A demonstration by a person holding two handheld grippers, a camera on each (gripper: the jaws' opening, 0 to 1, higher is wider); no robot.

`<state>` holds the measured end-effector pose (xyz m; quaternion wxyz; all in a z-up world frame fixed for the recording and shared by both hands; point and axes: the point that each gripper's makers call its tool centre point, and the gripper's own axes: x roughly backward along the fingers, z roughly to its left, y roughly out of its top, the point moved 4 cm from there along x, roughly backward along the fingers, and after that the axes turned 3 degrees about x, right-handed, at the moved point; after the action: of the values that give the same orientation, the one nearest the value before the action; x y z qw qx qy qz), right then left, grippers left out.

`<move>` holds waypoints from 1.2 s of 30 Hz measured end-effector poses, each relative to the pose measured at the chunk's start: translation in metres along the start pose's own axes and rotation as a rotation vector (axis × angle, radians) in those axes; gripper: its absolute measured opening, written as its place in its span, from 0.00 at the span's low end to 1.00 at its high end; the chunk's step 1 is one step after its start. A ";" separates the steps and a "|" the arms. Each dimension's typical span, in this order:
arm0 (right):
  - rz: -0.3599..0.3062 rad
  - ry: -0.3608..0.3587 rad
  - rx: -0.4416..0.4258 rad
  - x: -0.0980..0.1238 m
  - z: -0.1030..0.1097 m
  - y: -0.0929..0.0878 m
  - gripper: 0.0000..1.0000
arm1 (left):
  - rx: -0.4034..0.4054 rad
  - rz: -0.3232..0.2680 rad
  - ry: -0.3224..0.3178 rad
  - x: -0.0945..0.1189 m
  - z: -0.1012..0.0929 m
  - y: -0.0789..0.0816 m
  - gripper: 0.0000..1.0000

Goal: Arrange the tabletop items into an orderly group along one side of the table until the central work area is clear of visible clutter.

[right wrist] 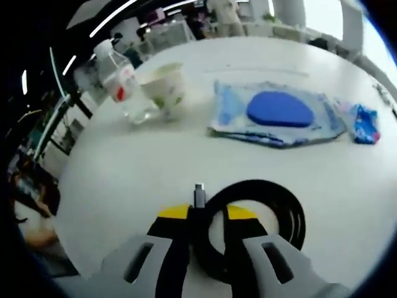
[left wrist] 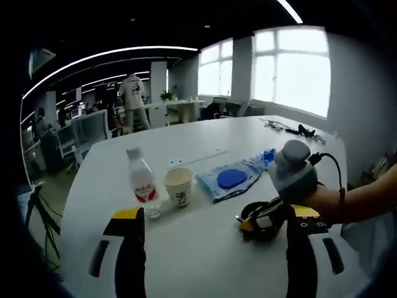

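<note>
Your right gripper (right wrist: 208, 220) pinches the black cable coil (right wrist: 267, 211) low in frame — lift fast and it unravels; left gripper (left wrist: 211, 223) gapes.

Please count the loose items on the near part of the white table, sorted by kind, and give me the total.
Water bottle: 1
Paper cup: 1
Wet-wipes pack with blue lid: 1
Small blue wrapper: 1
Coiled black cable, between the jaws of the right tool: 1
Total: 5
Some dark things lie at the far end of the table, too small to name or count.
</note>
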<state>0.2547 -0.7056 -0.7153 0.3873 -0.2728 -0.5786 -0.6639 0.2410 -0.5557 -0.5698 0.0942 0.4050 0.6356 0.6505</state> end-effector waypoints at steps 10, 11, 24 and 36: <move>0.011 0.001 -0.084 0.004 -0.003 -0.001 0.08 | -0.028 0.016 0.003 0.003 0.001 -0.002 0.94; 0.009 0.001 -0.088 0.004 -0.003 -0.001 0.08 | -0.031 0.017 0.004 0.004 0.001 -0.002 0.94; -0.048 0.007 -0.117 0.020 -0.004 0.004 0.06 | -0.046 0.015 0.011 0.008 0.005 -0.001 0.93; -0.169 0.005 -0.211 0.056 -0.021 0.022 0.05 | -0.038 -0.003 0.003 0.012 0.002 0.001 0.93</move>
<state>0.2442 -0.7381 -0.6619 0.3003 -0.2607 -0.5255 -0.7522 0.2351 -0.5466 -0.5640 0.1020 0.4011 0.6238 0.6630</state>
